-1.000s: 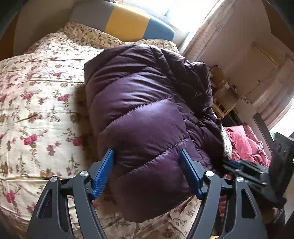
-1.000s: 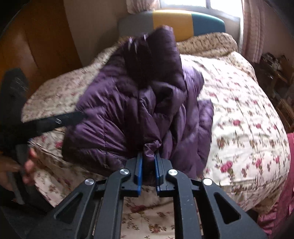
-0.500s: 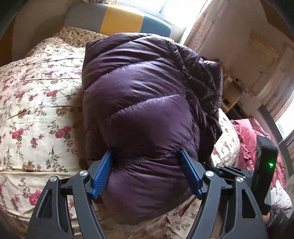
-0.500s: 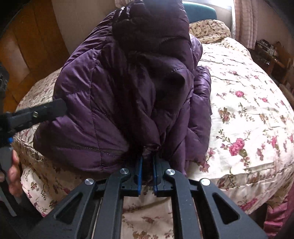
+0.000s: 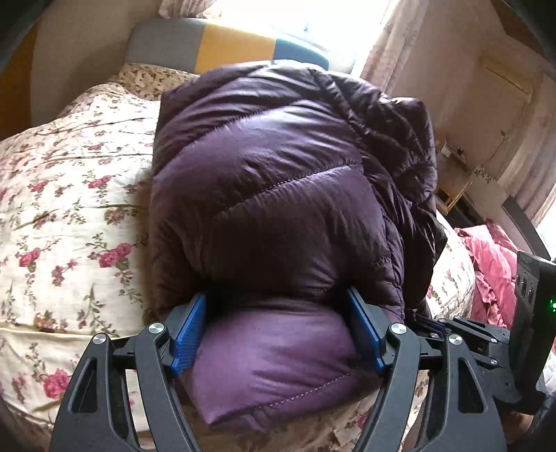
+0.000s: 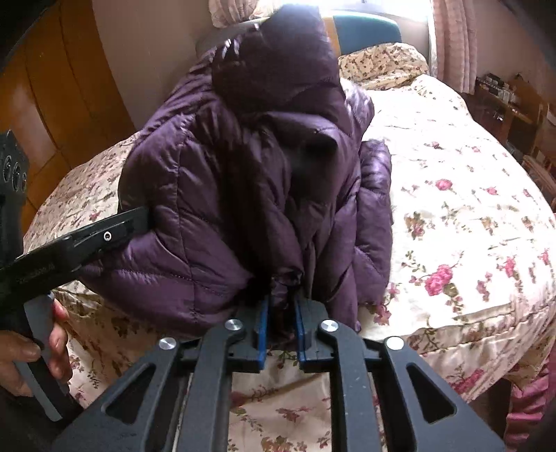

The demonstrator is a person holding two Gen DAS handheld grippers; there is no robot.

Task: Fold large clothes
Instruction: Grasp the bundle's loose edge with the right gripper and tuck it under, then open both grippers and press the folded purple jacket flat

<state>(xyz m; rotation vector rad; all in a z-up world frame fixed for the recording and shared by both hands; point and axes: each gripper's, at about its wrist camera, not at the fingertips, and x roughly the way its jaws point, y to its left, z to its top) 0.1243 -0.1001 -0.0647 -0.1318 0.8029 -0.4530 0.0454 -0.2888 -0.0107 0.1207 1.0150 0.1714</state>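
Purple jacket [image 5: 278, 208] bunched on floral bed [image 5: 69, 208], centre frame in both views. Left gripper [image 5: 278, 333], bottom centre: fingers wide, both blue pads [image 5: 189, 335] pressed into a puffy fold, gripping it. Right gripper [image 6: 280, 330], bottom centre: fingers opening, narrow gap, jacket edge between them, pads look clear of it

Daylight from window [image 5: 312, 21] behind headboard, blown out to white in both views. Sheen on purple down jacket [image 5: 278, 194]; its folds go near-black in right wrist view, hood top soft. Dark shadow beside jacket on floral bedspread [image 5: 69, 194]. Fisheye bending, black corner vignette.
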